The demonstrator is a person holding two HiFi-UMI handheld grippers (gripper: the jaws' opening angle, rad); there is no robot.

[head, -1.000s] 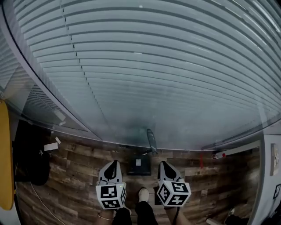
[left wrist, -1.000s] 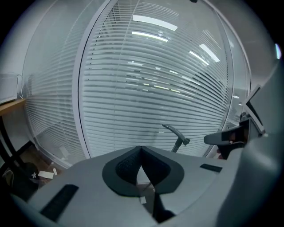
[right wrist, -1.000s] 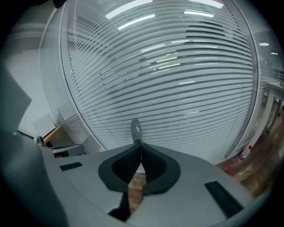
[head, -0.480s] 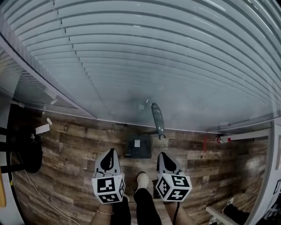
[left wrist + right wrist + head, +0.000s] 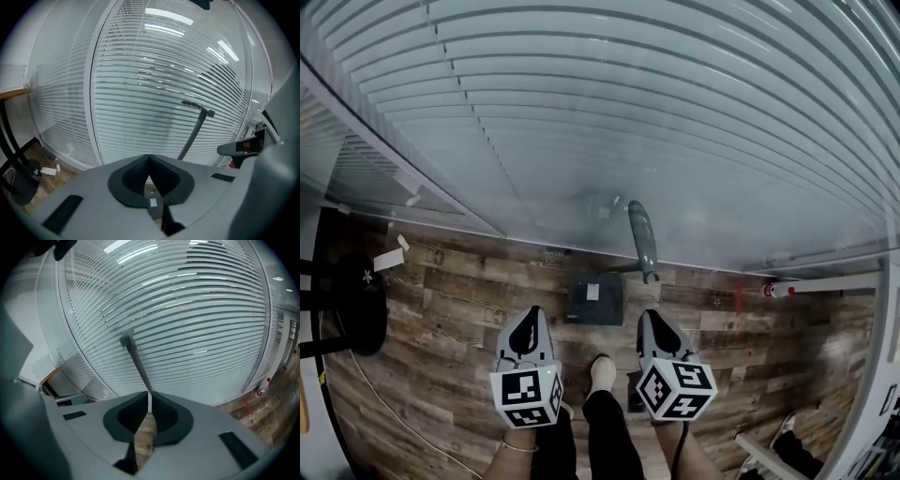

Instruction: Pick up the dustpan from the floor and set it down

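One dustpan [image 5: 596,298] with one long handle [image 5: 642,239], and two tongs: left tongs [image 5: 531,315], right tongs [image 5: 646,319].

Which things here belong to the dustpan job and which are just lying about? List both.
Job:
- dustpan with its long handle
- left tool, shut, empty
- right tool, shut, empty

Lying about:
- paper scrap
- black round base
- white red-tipped tube

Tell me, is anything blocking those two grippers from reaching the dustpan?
Nothing visible. Only bare wood floor lies between the left gripper, the right gripper and the dustpan, which stands by the glass wall just ahead of them.
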